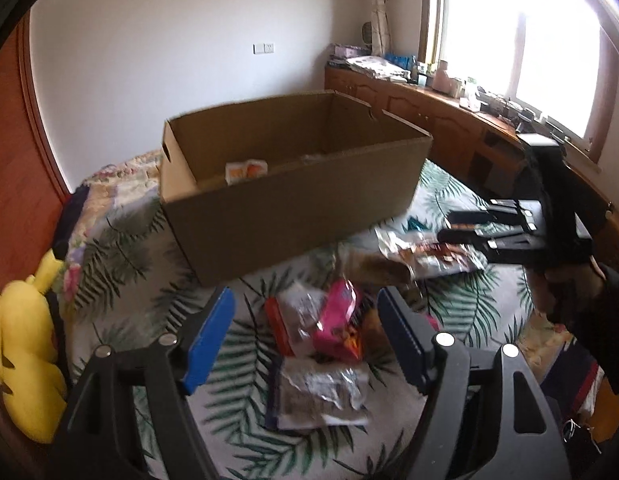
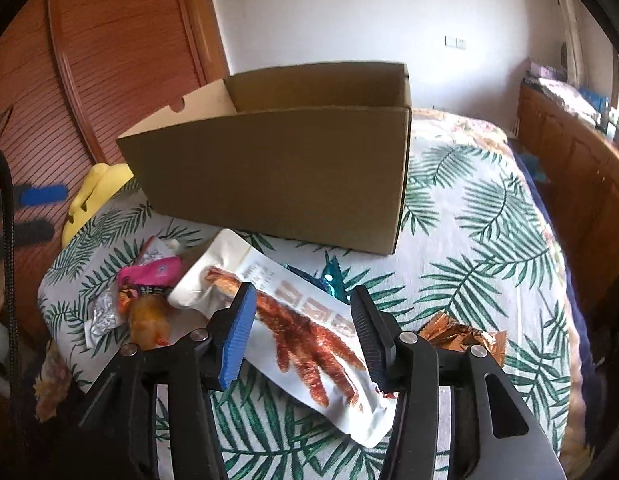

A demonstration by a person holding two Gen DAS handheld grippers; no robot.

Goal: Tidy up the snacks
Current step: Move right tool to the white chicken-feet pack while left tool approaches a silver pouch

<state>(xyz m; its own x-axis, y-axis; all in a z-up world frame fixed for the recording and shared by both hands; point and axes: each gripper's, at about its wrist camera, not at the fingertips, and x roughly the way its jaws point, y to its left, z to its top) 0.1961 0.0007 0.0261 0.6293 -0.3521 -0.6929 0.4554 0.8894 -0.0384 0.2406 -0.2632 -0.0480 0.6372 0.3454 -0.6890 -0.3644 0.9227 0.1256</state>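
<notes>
Straddling white snack pouch [image 2: 293,320], lettering unreadable

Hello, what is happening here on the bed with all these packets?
A person with a gripper in each hand is sorting snacks into a cardboard box on the leaf-print bedspread. The right gripper has its jaws open on either side of a long white snack packet, not yet closed on it. The left gripper hovers open above a pink packet and a silver packet. One packet already lies inside the box.
</notes>
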